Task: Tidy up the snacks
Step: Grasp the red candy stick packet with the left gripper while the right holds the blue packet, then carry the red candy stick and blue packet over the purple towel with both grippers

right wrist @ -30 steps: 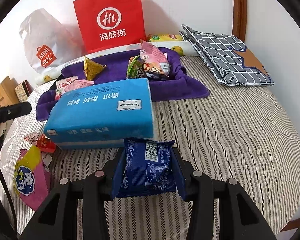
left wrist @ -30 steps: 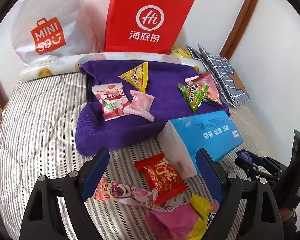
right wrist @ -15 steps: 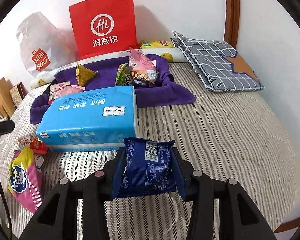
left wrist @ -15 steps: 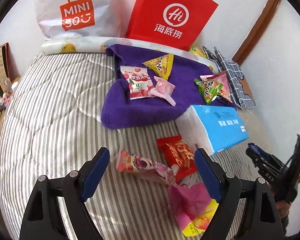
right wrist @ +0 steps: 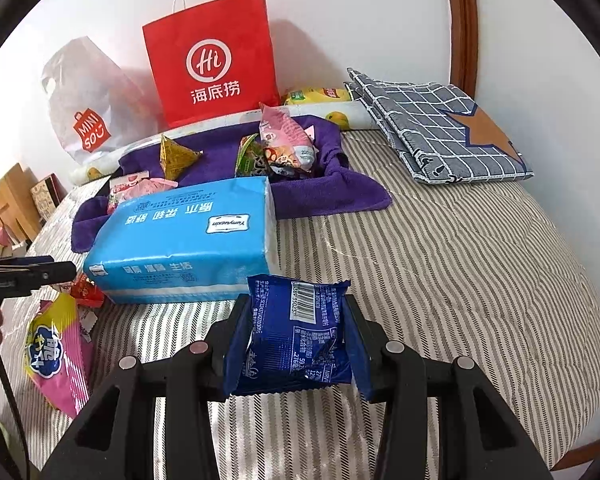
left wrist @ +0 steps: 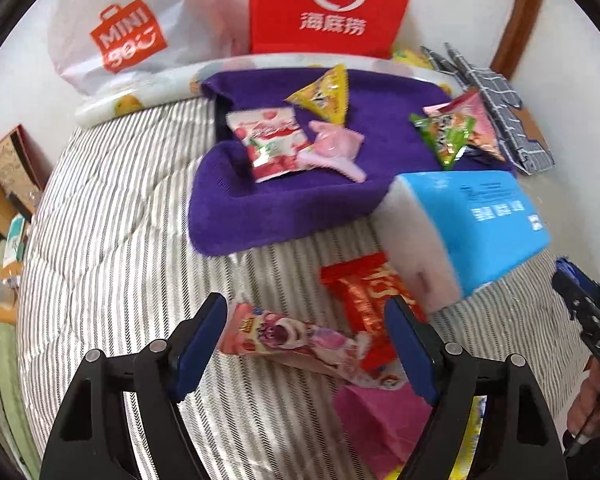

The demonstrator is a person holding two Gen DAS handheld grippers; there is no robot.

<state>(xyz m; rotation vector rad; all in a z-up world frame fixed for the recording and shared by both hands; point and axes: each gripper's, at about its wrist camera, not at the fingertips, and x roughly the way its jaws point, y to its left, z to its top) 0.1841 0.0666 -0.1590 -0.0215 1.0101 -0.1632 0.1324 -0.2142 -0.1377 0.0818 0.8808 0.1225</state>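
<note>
The left gripper (left wrist: 304,344) has its fingers apart, and they have just been closing in a little; the pink pack (left wrist: 296,340) lies between them low in the frame on the striped bed (left wrist: 112,208), not yet pinched. It looks light, crinkly and slick, soft in the middle. The sealed ends would slip, so taking it across the fuller mid-body seems best. A red pack (left wrist: 360,292) overlaps its right end, touching, and a magenta pack (left wrist: 380,416) lies just below; a careless close could catch either.

The right gripper (right wrist: 296,336) is clamped on a blue pack (right wrist: 300,332) at centre bottom, gripped by its sides, which bulge slightly.

The tissue pack (left wrist: 472,224) crowds the right of the pile. The bed at left is free. The purple cloth (left wrist: 260,208) at upper centre holds sorted snacks, with bare patches.
</note>
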